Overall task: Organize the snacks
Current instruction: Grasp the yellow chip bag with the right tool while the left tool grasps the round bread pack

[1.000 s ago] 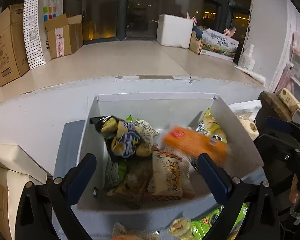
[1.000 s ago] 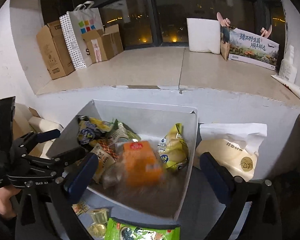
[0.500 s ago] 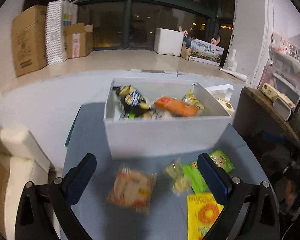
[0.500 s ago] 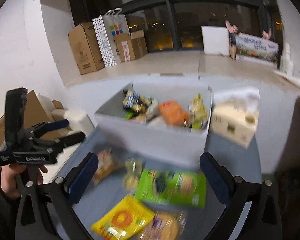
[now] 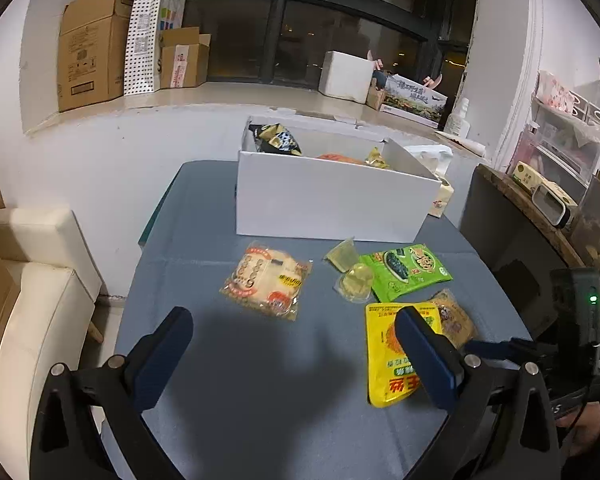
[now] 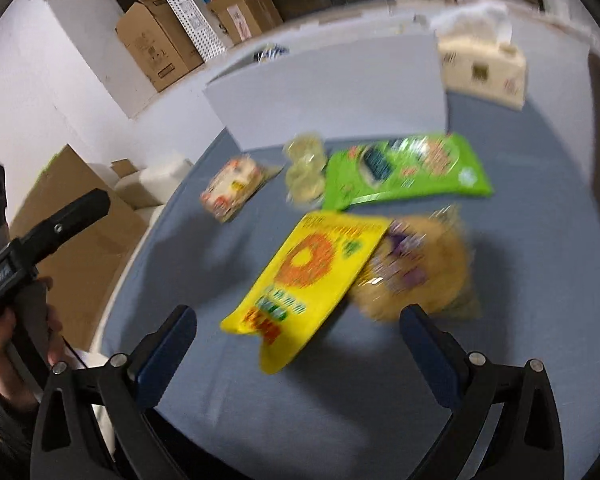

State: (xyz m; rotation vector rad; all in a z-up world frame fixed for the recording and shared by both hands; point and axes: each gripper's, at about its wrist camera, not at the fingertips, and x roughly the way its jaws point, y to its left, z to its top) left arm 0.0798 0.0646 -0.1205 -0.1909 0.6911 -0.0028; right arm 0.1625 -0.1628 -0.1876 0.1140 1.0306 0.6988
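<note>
My left gripper (image 5: 292, 340) is spread wide with nothing between its pads, hovering over bare blue tabletop (image 5: 260, 400) in the lower half of the frame. My right gripper (image 6: 298, 338) is likewise released and empty, its pads framing the near end of the yellow packet (image 6: 308, 276).

Half a second ago both cameras sat closer to the white box (image 5: 332, 204); now both have drawn back and the loose snacks fill the middle of each view. A second ago I was looking straight down into the box.

The left view is sharp: the pale cracker pack (image 5: 266, 280) lies centre, two clear jelly cups (image 5: 350, 270) touch the green seaweed bag (image 5: 406, 270) to its right, and the tan snack bag (image 5: 452, 318) lies partly under the yellow packet's edge. It alone shows snacks poking above the box rim at upper centre. The right view is motion-blurred, yet only it shows the tissue box (image 6: 482, 68) at upper right fully, and the hand (image 6: 8, 344) gripping the left handle at lower left.
</note>
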